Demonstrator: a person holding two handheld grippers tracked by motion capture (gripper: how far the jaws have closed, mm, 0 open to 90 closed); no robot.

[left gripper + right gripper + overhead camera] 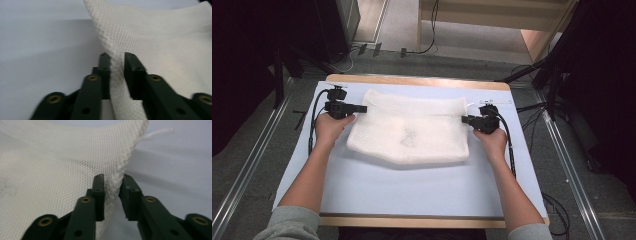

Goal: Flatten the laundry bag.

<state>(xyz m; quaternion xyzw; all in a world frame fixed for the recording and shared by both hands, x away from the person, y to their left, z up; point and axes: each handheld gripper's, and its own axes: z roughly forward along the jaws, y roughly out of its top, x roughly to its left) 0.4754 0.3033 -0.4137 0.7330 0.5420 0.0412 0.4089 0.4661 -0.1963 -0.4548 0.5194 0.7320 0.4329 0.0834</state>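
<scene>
A white mesh cloth [409, 131] lies flat on the pale blue mat [377, 185], toward the far end of the mat and roughly midway between its side edges, with a faint grey mark near the cloth's middle. The left gripper [362, 108] is at the cloth's far left corner and, seen in the left gripper view, its narrow jaws pinch the bunched cloth edge [116, 72]. The right gripper [464, 119] is at the cloth's right edge, and in the right gripper view its jaws likewise clamp the cloth's edge [112, 187], beside a loose thread [157, 133] at the corner.
</scene>
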